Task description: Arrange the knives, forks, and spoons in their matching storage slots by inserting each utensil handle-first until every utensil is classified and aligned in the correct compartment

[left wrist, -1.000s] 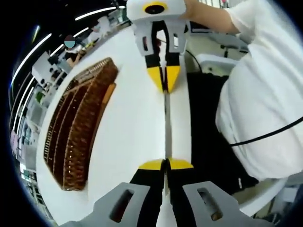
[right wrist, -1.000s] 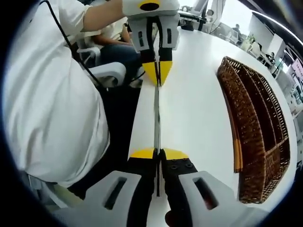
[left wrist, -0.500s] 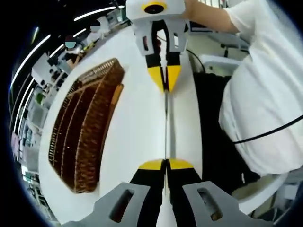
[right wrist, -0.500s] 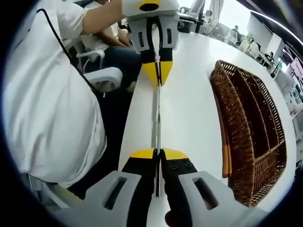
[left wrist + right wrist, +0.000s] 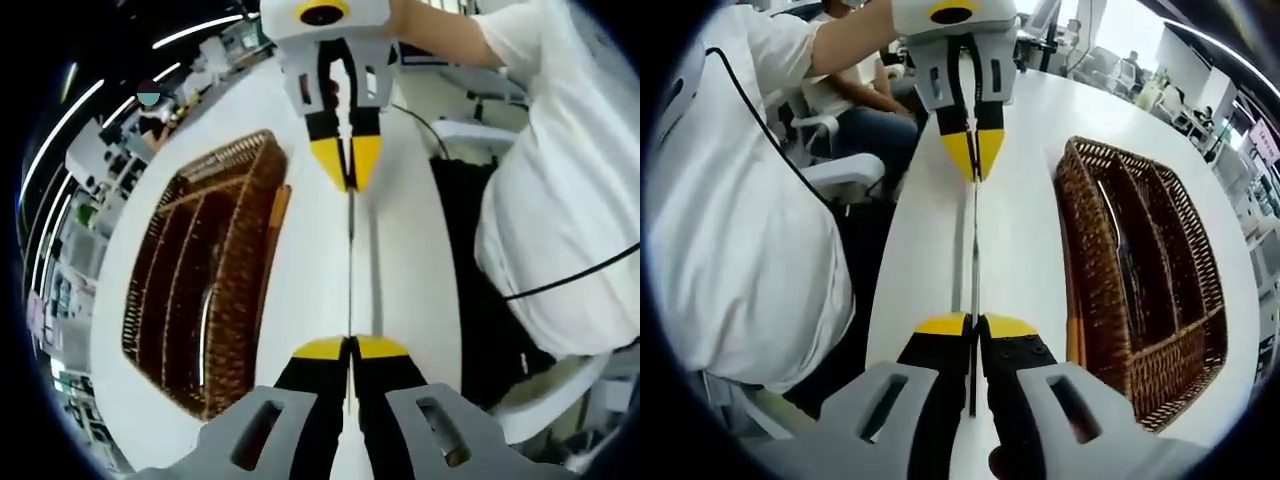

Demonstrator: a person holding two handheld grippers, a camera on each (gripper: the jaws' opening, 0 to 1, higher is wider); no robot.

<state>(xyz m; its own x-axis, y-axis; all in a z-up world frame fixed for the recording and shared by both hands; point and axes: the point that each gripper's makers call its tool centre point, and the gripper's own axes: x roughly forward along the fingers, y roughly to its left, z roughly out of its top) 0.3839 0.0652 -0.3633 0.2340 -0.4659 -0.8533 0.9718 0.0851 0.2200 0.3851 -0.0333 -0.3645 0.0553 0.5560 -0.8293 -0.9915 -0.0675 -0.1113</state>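
**One thin utensil pinched at both ends above the table**

My left gripper (image 5: 349,348) is pressed together on one end of a thin metal utensil (image 5: 350,270), and my right gripper (image 5: 975,325) is clamped on the other end. Each view looks along the utensil to the opposite gripper facing it, jaws closed on the far tip. It shows edge-on as a narrow strip, so I cannot tell whether it is a knife, fork or spoon.

The left gripper view puts the wicker tray (image 5: 245,290) to the left of the utensil and my white shirt (image 5: 570,200) to the right, with a seated person far off at the back. The right gripper view swaps them: the tray's rim (image 5: 1085,270) lies right, and it looks down into the slots, where a slim dark utensil (image 5: 1122,260) lies lengthwise in one of them.

I count two grippers, one held utensil, one tray with about three long slots, and an orange strip (image 5: 1074,340) along the tray's near wall.

The utensil runs alongside the tray, apart from it, over bare white table (image 5: 300,290). The table's edge is close on my body's side.
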